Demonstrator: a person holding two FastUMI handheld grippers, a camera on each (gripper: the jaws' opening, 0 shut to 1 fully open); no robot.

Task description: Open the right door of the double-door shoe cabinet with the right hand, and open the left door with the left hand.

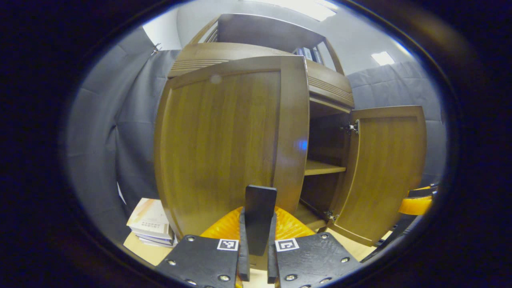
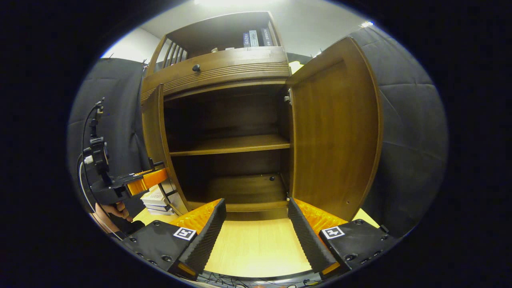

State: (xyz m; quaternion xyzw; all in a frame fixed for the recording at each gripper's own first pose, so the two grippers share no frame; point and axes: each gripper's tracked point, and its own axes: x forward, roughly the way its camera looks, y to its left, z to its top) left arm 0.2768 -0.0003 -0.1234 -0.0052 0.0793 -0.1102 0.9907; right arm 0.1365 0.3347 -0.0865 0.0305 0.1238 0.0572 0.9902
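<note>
**A:** Look at the jaws first. On the left gripper they're pinched narrow on a dark flat tab, which I take to be the handle of the left door. On the right gripper they stand wide apart with nothing between them.

**B:** And the shoe cabinet itself?

**A:** Straight ahead of the right gripper's fingers, past a strip of pale table. Both halves are exposed; a shelf runs level across the middle, side to side.

**B:** So the right door is done?

**A:** I'd say so. It stands upright, tall axis vertical, hinged at its inner edge and swung out to the right of those spread fingers, inner face toward us. That would explain why that gripper hangs back unloaded.

**B:** The left door, then?

**A:** Also upright, its broad face just beyond the left gripper's fingertips. From the right gripper's side you see it nearly edge-on, swung well out to the left, with the left gripper reaching toward its edge. The grip looks kept so the door can be drawn on round its hinge. It's well open, near finished in my judgement.

**B:** Anything smaller?

**A:** A stack of books low to the left of the clamped fingers, beside the door's foot.
</note>
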